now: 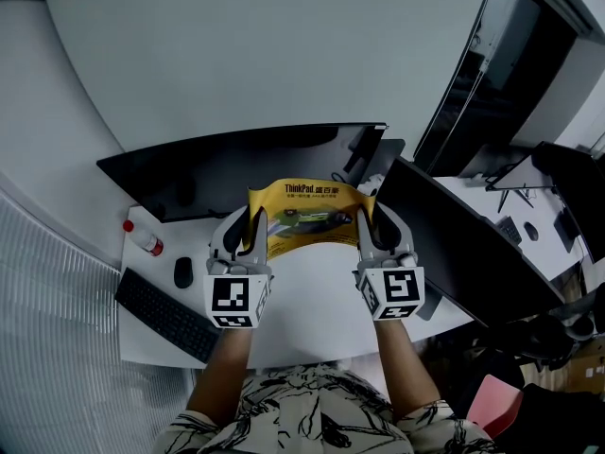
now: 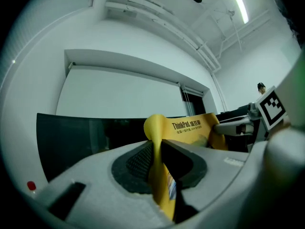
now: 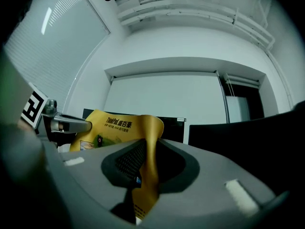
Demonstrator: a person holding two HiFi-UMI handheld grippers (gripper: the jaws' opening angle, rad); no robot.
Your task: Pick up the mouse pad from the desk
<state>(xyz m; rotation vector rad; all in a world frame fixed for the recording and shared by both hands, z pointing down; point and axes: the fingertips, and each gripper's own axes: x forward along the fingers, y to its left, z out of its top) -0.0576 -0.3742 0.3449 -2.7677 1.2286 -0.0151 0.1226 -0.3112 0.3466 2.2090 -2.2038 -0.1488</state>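
Note:
A yellow mouse pad [image 1: 307, 218] with printed lettering hangs in the air above the white desk [image 1: 312, 310], sagging between my two grippers. My left gripper [image 1: 251, 227] is shut on the pad's left edge, and the yellow sheet [image 2: 162, 180] runs pinched between its dark pads. My right gripper [image 1: 363, 223] is shut on the right edge, where the pad [image 3: 148, 171] folds upward between its pads. Both grippers point level, away from the person. Each gripper view shows the other gripper at the pad's far end.
A black monitor [image 1: 236, 164] stands behind the pad, with a second dark screen [image 1: 463, 244] at the right. A black keyboard [image 1: 165, 315], a black mouse [image 1: 183, 272] and a small bottle with a red cap [image 1: 144, 239] lie on the desk's left side.

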